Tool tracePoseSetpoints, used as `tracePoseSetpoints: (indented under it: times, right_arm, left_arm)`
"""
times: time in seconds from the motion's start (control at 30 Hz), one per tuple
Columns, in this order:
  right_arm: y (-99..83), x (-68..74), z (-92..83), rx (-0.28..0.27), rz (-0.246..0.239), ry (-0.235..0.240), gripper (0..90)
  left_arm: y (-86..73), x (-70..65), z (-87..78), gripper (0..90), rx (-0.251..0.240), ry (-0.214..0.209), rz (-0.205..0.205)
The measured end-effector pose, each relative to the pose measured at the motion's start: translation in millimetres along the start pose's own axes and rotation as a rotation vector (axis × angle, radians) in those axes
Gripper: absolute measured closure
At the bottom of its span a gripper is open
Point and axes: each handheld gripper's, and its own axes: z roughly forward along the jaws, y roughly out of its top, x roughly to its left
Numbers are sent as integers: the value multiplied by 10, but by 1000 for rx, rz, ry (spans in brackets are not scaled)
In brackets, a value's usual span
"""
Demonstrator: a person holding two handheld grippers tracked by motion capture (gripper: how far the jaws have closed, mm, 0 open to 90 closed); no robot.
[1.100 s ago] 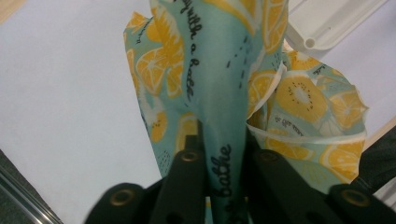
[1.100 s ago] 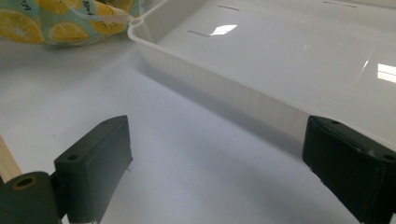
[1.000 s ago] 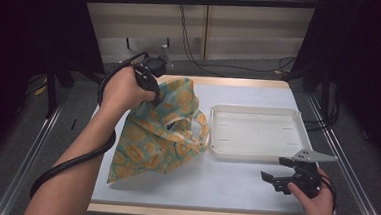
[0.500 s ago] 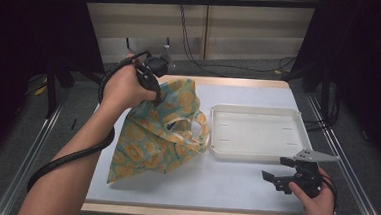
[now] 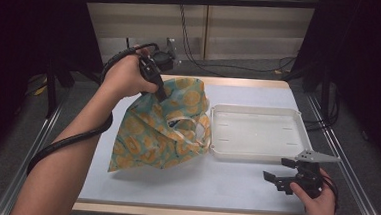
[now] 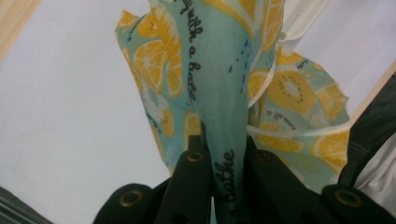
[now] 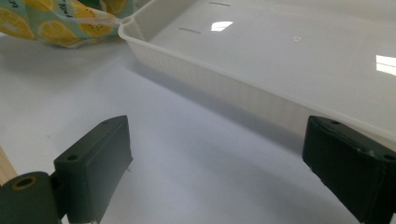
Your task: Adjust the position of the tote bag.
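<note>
One teal fabric bag printed with orange slices lies on the left half of the white table top, its upper edge lifted off the surface. The left gripper pinches that raised edge, the cloth squeezed tight between its two black jaws in the left gripper view. Just beside the bag, touching its handles, sits a shallow white plastic tray. The right gripper rests near the tray's front wall, jaws spread wide apart around nothing.
</note>
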Motion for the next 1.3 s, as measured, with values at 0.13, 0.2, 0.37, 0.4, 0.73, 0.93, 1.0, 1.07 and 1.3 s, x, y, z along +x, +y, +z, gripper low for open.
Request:
tracePoseSetpoints:
  times: [0.13,0.2,0.37,0.4,0.73,0.93,1.0,1.07,1.3]
  right_arm:
    - [-3,-8,3,1,8,-3,80]
    - [-4,-11,8,5,8,-2,80]
    - [-4,-2,23,5,3,-3,80]
    - [-4,1,22,9,4,-1,80]
    - [3,7,30,8,-3,-3,80]
    - [28,35,29,7,-11,-2,80]
    - [38,53,33,7,-14,-2,80]
    - [48,68,39,5,-23,1,80]
    - [74,96,77,20,-34,8,80]
  left_arm:
    - [3,25,4,900,1,-3,28]
    - [-6,32,0,900,-4,1,23]
    - [-59,74,-31,900,5,6,83]
    - [-84,84,-30,900,-9,7,71]
    - [-183,134,-35,900,-33,2,77]
    - [-200,106,-35,844,-48,31,32]
    - [-239,119,-28,652,-87,54,17]
    - [-296,122,-52,540,-115,76,7]
    - [-506,78,-164,395,-135,80,-44]
